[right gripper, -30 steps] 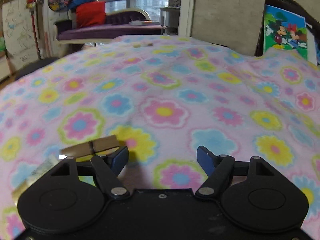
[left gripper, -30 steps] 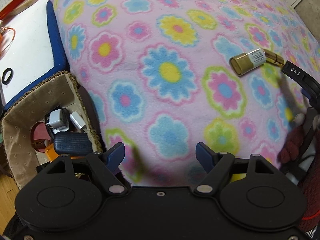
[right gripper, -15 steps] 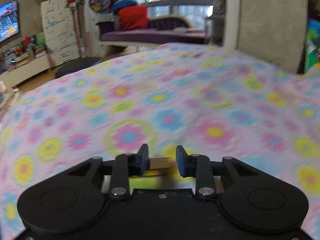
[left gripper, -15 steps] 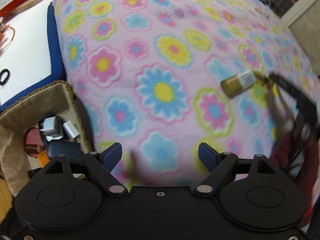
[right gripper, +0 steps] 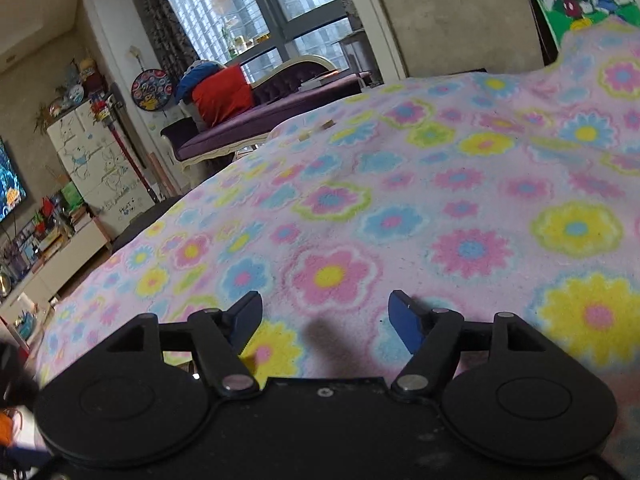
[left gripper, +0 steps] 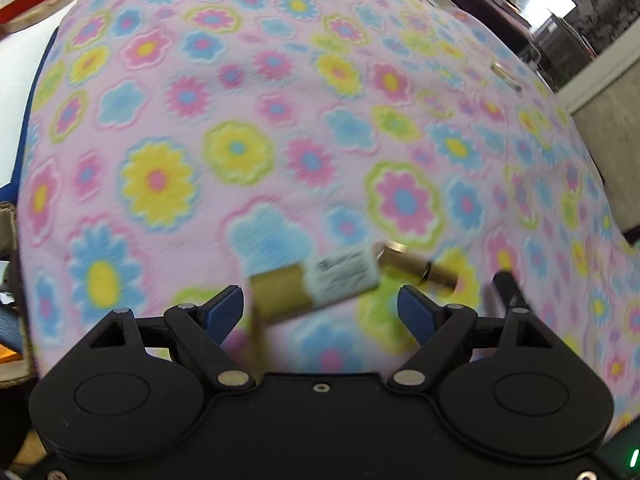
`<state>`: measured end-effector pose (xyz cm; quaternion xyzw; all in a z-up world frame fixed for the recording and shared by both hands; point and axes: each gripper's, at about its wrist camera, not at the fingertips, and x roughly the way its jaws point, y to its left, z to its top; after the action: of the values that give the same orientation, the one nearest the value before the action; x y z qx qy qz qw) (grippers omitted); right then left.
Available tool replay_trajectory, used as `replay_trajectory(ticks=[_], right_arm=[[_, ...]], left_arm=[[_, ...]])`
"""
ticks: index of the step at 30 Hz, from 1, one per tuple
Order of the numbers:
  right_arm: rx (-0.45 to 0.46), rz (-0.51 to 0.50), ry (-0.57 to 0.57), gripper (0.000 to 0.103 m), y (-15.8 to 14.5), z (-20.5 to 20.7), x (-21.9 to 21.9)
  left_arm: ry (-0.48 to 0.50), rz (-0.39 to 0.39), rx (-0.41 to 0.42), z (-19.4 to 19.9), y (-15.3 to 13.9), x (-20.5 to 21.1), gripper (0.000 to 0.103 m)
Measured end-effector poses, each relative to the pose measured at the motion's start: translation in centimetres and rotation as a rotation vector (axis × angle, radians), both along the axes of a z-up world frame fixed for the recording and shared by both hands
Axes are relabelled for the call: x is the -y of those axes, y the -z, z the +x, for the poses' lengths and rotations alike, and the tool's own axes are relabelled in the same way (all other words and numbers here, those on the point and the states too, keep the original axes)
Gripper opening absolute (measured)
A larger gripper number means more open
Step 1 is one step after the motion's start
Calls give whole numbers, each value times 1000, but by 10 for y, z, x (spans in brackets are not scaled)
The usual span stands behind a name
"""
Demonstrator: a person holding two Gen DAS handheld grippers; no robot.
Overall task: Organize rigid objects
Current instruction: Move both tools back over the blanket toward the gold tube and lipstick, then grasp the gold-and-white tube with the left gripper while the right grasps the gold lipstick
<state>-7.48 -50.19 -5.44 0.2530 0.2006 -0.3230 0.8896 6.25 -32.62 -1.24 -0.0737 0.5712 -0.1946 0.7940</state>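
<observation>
Pink fleece printed with blue, yellow and green flowers, the blanket [left gripper: 280,128] covers the whole work surface and fills most of both wrist views; everything below is placed against it.

At its far edge in the right wrist view stands a purple sofa [right gripper: 256,116] with a red cushion [right gripper: 222,94] on it, before a tall window.

The left gripper [left gripper: 320,304] hangs low over the near part of the blanket, its blue-tipped fingers [left gripper: 226,306] spread wide with nothing pinched between them. The right gripper [right gripper: 326,316] is likewise over the blanket, jaws spread apart and empty, a dark shadow on the fleece just below the gap.

A gold tube with a white label [left gripper: 316,284] lies on the blanket on its side, blurred, just ahead of the left gripper's fingers and between their lines; whether either finger touches it cannot be told. A smaller gold piece [left gripper: 416,266] lies just beyond the tube's labelled end.

Far across the blanket, near its far edge, sits a small metallic object [left gripper: 506,76], too small to identify.
</observation>
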Motion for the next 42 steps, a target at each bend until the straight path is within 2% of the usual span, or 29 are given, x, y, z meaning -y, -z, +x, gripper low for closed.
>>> replay_trajectory(ticks=[4, 8, 10, 12, 16, 17, 19, 23, 27, 30, 34, 36, 37, 38, 39, 42], right_arm=[[10, 15, 3, 70, 1, 0, 4], [5, 9, 3, 70, 0, 0, 2], [-9, -1, -5, 72, -1, 1, 1], [-30, -16, -35, 84, -1, 6, -4], [-96, -96, -85, 92, -5, 18, -18], [-115, -115, -98, 100, -5, 21, -22], [-157, -170, -110, 103, -6, 28, -32], [-218, -260, -137, 103, -7, 42, -55], [-222, -271, -201, 103, -7, 48, -71], [-224, -290, -214, 103, -3, 54, -77], [-329, -227, -246, 103, 9, 72, -70], [-341, -230, -250, 102, 11, 74, -70], [-333, -233, -250, 97, 11, 73, -70], [-333, -236, -249, 80, 11, 72, -70], [-335, -242, -241, 74, 11, 72, -70], [-328, -235, -238, 72, 11, 70, -68]], left_arm=[[-75, 76, 4, 3, 15, 18, 87], [-127, 92, -39, 5, 28, 21, 87], [-117, 116, -21, 3, 29, 23, 87], [-107, 138, -15, 3, 28, 20, 87], [-59, 134, -44, 11, 29, 6, 83], [-40, 130, -53, 14, 28, 1, 83], [7, 120, -69, 20, 28, -7, 83], [88, 153, -73, 24, 26, -20, 83], [161, 206, -37, 23, 27, -28, 83], [163, 205, -19, 23, 28, -32, 82], [129, 185, -6, 20, 26, -37, 83], [91, 176, 2, 17, 23, -42, 83], [75, 175, 7, 16, 22, -42, 86], [62, 174, 13, 16, 21, -43, 88], [46, 174, 21, 15, 20, -44, 88], [-14, 162, 22, 18, 23, -46, 89]])
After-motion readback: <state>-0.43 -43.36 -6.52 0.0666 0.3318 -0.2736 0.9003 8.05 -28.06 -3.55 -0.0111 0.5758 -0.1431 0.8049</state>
